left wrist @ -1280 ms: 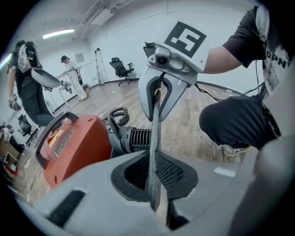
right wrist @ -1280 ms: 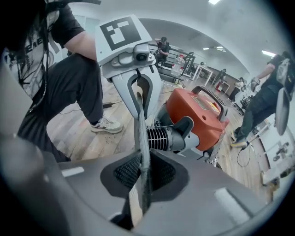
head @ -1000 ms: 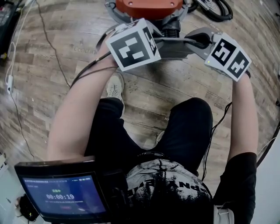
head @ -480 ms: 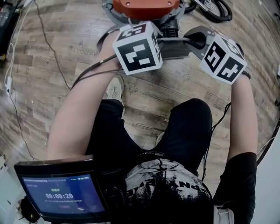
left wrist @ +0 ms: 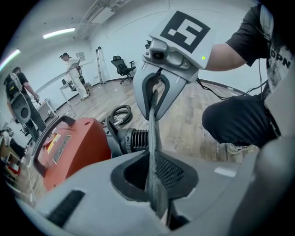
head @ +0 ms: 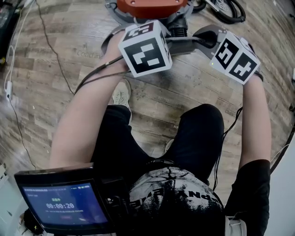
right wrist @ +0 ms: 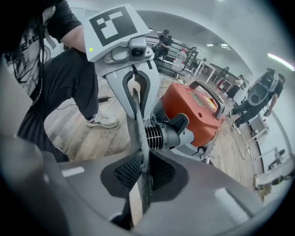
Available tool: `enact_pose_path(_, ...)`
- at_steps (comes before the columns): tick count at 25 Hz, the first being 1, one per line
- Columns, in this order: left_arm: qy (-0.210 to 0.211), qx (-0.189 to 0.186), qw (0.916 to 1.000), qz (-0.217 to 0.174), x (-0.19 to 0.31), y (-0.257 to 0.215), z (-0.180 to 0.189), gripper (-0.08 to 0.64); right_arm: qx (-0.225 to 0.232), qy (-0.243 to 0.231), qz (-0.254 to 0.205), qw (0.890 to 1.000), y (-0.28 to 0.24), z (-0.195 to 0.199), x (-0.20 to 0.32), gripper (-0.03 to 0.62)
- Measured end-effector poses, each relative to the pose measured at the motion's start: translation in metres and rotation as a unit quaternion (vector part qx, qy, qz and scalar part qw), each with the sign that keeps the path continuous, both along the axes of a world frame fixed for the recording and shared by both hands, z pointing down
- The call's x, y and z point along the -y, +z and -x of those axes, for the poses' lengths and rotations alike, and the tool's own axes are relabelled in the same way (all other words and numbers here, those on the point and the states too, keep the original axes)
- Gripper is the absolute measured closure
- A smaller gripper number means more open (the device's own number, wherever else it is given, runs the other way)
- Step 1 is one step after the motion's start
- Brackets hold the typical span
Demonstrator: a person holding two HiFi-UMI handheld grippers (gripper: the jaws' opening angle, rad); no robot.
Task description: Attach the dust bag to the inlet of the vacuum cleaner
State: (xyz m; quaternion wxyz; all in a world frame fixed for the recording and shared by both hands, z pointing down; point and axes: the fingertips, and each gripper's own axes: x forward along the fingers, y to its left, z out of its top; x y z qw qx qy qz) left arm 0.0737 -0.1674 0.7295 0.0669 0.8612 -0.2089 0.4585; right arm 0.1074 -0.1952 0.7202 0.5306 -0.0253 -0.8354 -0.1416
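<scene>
The red vacuum cleaner stands on the wooden floor at the top of the head view, its black ribbed inlet facing me. Just in front of that inlet, a taut grey strip of the dust bag stretches between my two grippers. My left gripper is shut on one end of the strip. My right gripper is shut on the other end. Each gripper faces the other across the bag. In the head view their marker cubes, left and right, hide the jaws.
A coiled black hose lies beyond the vacuum. Thin cables run over the floor at the left. My legs and a shoe are below the grippers. A screen sits at the lower left. People and an office chair are far back.
Both marker cubes have rolled a little, the right one more. The hands stay where they were, and the grey strip is still held between the grippers.
</scene>
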Motion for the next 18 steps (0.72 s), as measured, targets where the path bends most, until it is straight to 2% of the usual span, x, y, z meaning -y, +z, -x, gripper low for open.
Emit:
enact_pose_path(6, 0.004, 0.006, 0.9999, -0.016, 0.003, -0.013, 0.003, 0.529, 0.017, -0.013, -0.016, 1.000, -0.011, 0.001, -0.002, 0.555)
enact_pose_path(10, -0.019, -0.016, 0.9997, 0.008, 0.003, -0.007, 0.003, 0.522, 0.012, 0.013, 0.006, 1.000, -0.003, 0.002, 0.004, 0.545)
enact_pose_path(13, -0.016, -0.029, 0.9992, 0.020, 0.003, -0.007, -0.002, 0.522, 0.009, 0.019, 0.012, 1.000, -0.003, 0.000, 0.004, 0.545)
enact_pose_path(18, -0.004, -0.009, 0.9999, -0.007, 0.006, -0.014, 0.000, 0.520, 0.012, 0.009, -0.007, 1.000, -0.010, 0.000, 0.004, 0.546)
